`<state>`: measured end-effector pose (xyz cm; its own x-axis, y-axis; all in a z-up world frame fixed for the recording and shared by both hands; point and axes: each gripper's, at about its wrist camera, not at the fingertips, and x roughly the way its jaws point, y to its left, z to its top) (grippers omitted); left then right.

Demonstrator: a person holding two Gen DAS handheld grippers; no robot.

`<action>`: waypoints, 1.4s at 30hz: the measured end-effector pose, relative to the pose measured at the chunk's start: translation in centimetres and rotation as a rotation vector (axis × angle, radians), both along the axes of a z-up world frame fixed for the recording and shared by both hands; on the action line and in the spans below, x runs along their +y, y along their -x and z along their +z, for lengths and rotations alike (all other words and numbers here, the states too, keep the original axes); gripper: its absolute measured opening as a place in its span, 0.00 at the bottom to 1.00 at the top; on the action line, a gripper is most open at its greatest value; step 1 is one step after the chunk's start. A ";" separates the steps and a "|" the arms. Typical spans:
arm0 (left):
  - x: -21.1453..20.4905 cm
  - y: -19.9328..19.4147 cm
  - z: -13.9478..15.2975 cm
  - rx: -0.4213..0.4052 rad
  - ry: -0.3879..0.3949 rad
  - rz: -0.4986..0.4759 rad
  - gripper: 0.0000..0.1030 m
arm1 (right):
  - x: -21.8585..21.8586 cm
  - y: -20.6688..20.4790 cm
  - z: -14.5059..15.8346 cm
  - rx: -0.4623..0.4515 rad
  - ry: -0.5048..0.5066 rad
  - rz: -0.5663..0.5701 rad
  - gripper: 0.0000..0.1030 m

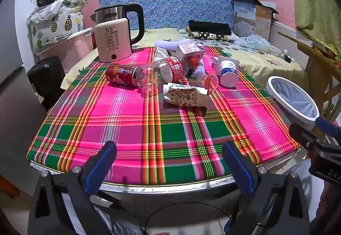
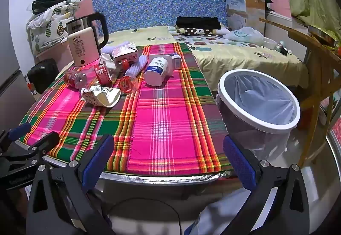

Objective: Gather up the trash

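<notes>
Trash lies on the far half of a plaid-covered table [image 1: 149,128]: a red can [image 1: 121,75], a clear bottle with a red label [image 1: 168,70], a printed paper wrapper [image 1: 185,97], a white jar [image 1: 228,70] and a small carton [image 1: 189,49]. A white-rimmed bin with a liner [image 2: 259,98] stands off the table's right side. My left gripper [image 1: 169,162] is open and empty at the near edge. My right gripper [image 2: 168,157] is open and empty at the near right corner, left of the bin.
A kettle on a beige base [image 1: 113,43] stands at the table's far left. Behind lies a bed [image 2: 245,53] with clothes and bags. A wooden frame [image 2: 315,47] is at the right, a black suitcase [image 1: 46,77] at the left.
</notes>
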<state>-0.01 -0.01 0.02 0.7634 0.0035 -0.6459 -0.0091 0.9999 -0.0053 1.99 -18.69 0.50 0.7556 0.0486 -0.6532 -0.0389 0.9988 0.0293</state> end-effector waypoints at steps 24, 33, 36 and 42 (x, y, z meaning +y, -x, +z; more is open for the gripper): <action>0.2 0.2 0.2 -0.001 -0.004 0.001 0.98 | 0.0 0.1 0.0 -0.002 -0.006 -0.001 1.00; 0.3 0.2 0.2 0.000 -0.003 0.000 0.98 | 0.0 0.1 -0.1 -0.003 -0.004 -0.001 1.00; 0.2 0.1 0.2 -0.001 -0.004 0.001 0.98 | 0.0 0.1 -0.1 -0.002 -0.004 0.000 1.00; 0.3 0.2 0.3 0.001 -0.004 0.000 0.98 | 0.0 0.1 -0.1 -0.003 -0.003 -0.001 1.00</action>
<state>-0.16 0.29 0.28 0.7630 0.0061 -0.6464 -0.0095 1.0000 -0.0017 1.92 -18.72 0.44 0.7574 0.0497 -0.6510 -0.0378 0.9988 0.0323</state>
